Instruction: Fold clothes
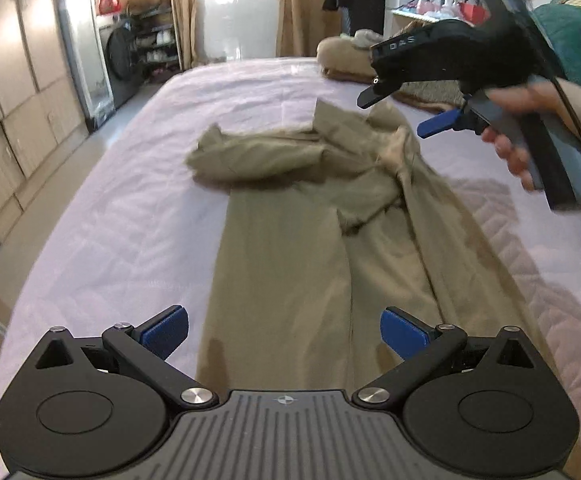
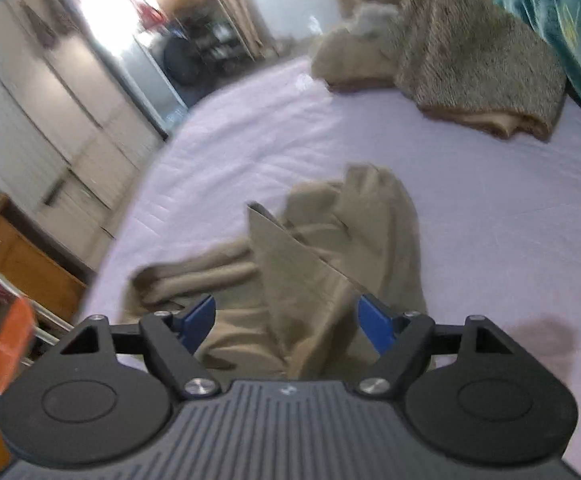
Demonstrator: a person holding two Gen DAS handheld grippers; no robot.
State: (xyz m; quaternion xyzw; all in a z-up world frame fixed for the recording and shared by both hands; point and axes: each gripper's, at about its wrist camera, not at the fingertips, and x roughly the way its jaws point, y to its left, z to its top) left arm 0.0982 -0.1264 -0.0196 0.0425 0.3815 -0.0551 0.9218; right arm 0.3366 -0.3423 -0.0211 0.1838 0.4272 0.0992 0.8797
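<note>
Trousers [image 1: 310, 220] rumpled on bed [image 1: 130, 200] | left claw [image 1: 284, 334] released, low | right claw [image 2: 286, 322] released, raised

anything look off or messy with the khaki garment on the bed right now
Yes. The khaki garment lies flat only at its near end; its far end is bunched and twisted, one part flopped out to the left across the bed. Both grippers, left and right, are open, holding nothing.

Bedroom interior. A bed [image 1: 110, 216] with a pale lilac quilted cover fills the centre. Cream wardrobes [image 1: 14, 92] line the left wall; a shoe rack [image 1: 156, 46] stands beyond. Bright daylight enters between tan curtains [image 1: 294, 12]. A teal pillow [image 2: 570, 20] lies right.
</note>
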